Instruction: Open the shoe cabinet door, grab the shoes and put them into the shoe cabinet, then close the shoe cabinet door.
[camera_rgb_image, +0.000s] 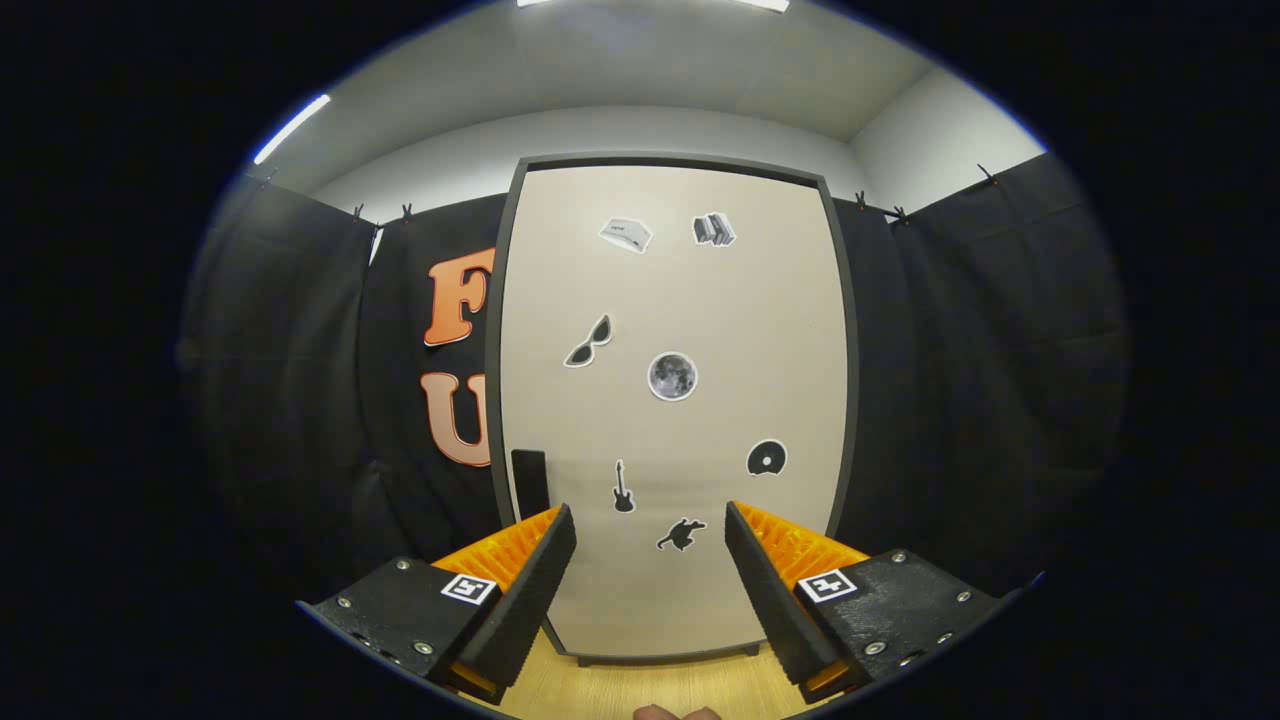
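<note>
The shoe cabinet (670, 300) stands straight ahead, its beige door shut inside a dark grey frame. Several small stickers dot the door. A black upright handle (530, 480) sits near the door's lower left edge, just beyond the left fingertip. My gripper (650, 545) is open, its two black pads with orange backs spread wide with nothing between them, a short way off the door's lower part.
Black cloth walls flank the cabinet on both sides. A light wooden floor (640, 690) runs under the cabinet's base and below the fingers. Part of a hand (675, 712) shows at the very bottom.
</note>
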